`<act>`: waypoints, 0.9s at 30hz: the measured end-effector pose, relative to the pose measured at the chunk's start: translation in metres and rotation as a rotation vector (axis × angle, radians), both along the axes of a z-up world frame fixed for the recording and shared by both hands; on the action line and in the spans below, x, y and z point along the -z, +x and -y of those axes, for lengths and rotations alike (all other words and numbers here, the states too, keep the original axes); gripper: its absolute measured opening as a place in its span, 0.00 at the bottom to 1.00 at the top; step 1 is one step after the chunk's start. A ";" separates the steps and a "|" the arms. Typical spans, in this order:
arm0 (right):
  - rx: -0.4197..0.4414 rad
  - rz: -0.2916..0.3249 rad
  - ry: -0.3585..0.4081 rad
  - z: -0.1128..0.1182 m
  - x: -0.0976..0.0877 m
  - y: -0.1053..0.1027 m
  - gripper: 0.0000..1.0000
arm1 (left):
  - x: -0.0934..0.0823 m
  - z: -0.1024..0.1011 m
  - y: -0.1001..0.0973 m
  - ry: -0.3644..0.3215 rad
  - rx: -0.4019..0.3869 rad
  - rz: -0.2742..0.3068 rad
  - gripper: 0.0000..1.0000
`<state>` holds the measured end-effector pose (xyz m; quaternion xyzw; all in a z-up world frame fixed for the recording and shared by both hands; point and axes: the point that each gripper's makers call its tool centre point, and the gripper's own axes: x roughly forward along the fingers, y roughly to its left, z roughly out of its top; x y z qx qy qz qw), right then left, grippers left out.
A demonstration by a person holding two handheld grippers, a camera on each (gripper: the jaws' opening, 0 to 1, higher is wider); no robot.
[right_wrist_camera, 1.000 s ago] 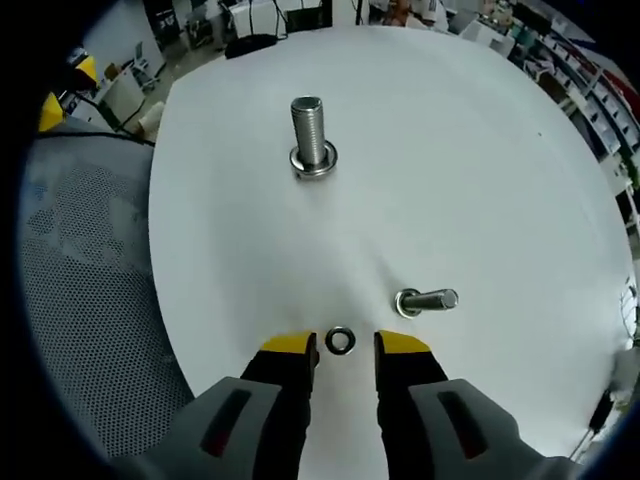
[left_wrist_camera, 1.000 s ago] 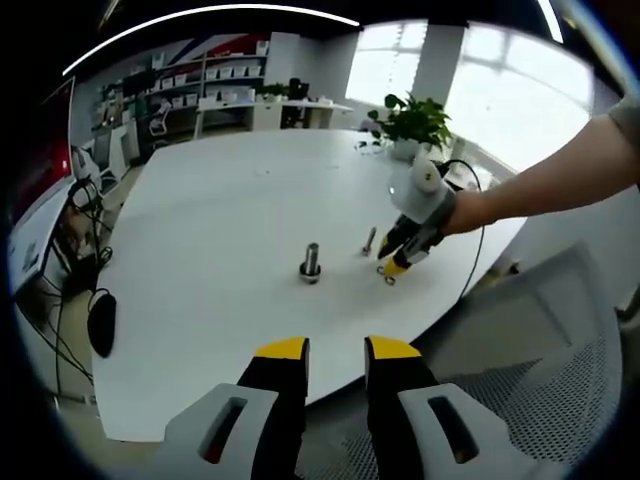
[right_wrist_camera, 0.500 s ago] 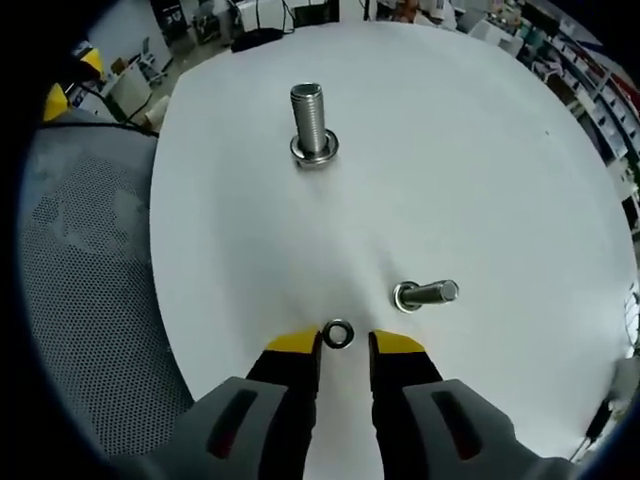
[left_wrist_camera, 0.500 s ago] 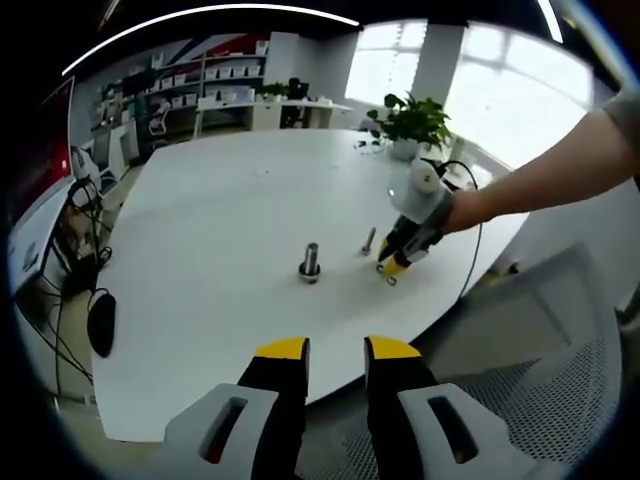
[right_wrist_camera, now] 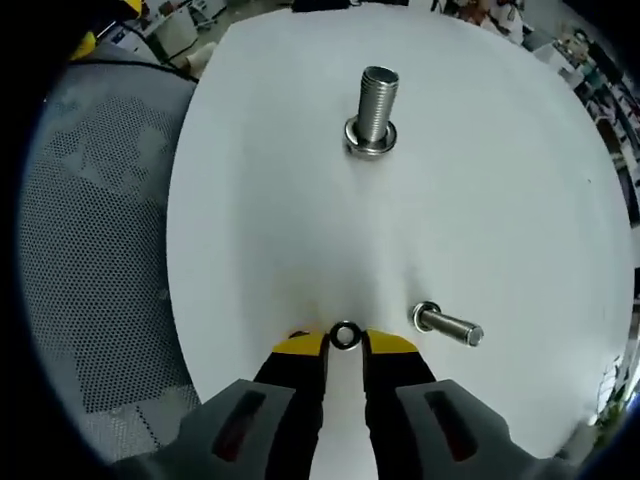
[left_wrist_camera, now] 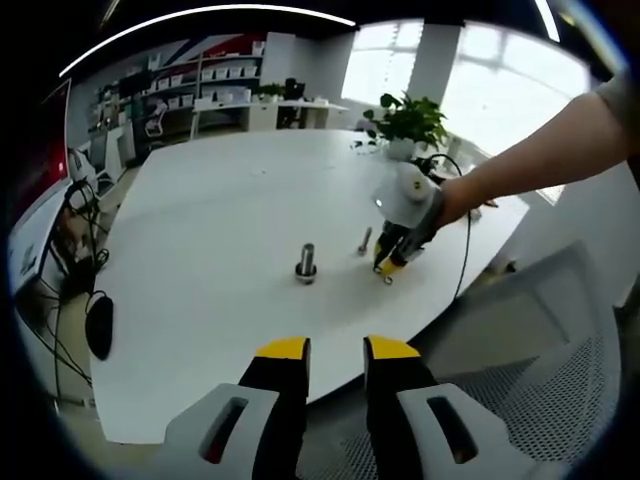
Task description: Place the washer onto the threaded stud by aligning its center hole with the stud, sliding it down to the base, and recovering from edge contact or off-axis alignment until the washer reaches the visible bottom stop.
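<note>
The threaded stud [right_wrist_camera: 372, 108] stands upright on its wide base on the white table [right_wrist_camera: 260, 200]; it is also in the left gripper view as the stud [left_wrist_camera: 306, 263]. The small steel washer [right_wrist_camera: 345, 335] lies flat near the table's edge, pinched between the yellow tips of my right gripper [right_wrist_camera: 344, 343]. A hand holds that right gripper [left_wrist_camera: 390, 266] over the table's near right side. My left gripper [left_wrist_camera: 337, 350] hangs open off the table's edge, with nothing between its fingers.
A second bolt [right_wrist_camera: 448, 326] lies on its side just right of the washer. A grey mesh chair [right_wrist_camera: 90, 230] sits beside the table edge. A potted plant [left_wrist_camera: 410, 120] and a cable are at the far right, and a black mouse [left_wrist_camera: 99, 326] lies at the left edge.
The right gripper's jaws have narrowed onto the washer. The right view has swung, so the stud now sits further right in it. The left gripper has stayed put.
</note>
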<state>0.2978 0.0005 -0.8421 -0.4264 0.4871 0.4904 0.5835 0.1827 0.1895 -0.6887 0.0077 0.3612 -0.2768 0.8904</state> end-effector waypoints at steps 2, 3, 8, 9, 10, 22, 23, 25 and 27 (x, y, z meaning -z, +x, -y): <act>0.009 -0.005 -0.021 0.000 0.001 0.001 0.16 | 0.000 -0.001 0.000 0.000 -0.004 0.000 0.19; 0.013 -0.007 -0.028 0.000 0.001 0.002 0.16 | 0.000 -0.001 0.001 -0.001 -0.007 0.002 0.19; 0.070 -0.034 -0.028 0.002 0.000 0.004 0.16 | -0.001 -0.003 0.001 -0.002 -0.016 0.007 0.19; 0.066 -0.036 -0.023 0.002 0.000 0.003 0.16 | -0.001 -0.003 0.002 -0.002 -0.017 0.008 0.19; 0.062 -0.034 -0.016 0.002 0.000 0.002 0.16 | -0.001 -0.003 0.002 -0.002 -0.018 0.008 0.19; 0.078 0.004 -0.056 0.000 0.000 0.001 0.15 | -0.001 -0.002 0.001 0.000 -0.016 0.007 0.19; 0.078 0.004 -0.056 0.000 0.001 0.001 0.15 | -0.001 -0.002 0.001 0.001 -0.017 0.006 0.19; 0.094 -0.003 -0.046 0.001 0.001 0.003 0.14 | -0.001 -0.003 0.001 0.002 -0.019 0.005 0.19; 0.105 -0.008 -0.038 0.001 0.000 0.002 0.14 | -0.001 -0.003 0.002 0.002 -0.020 0.007 0.19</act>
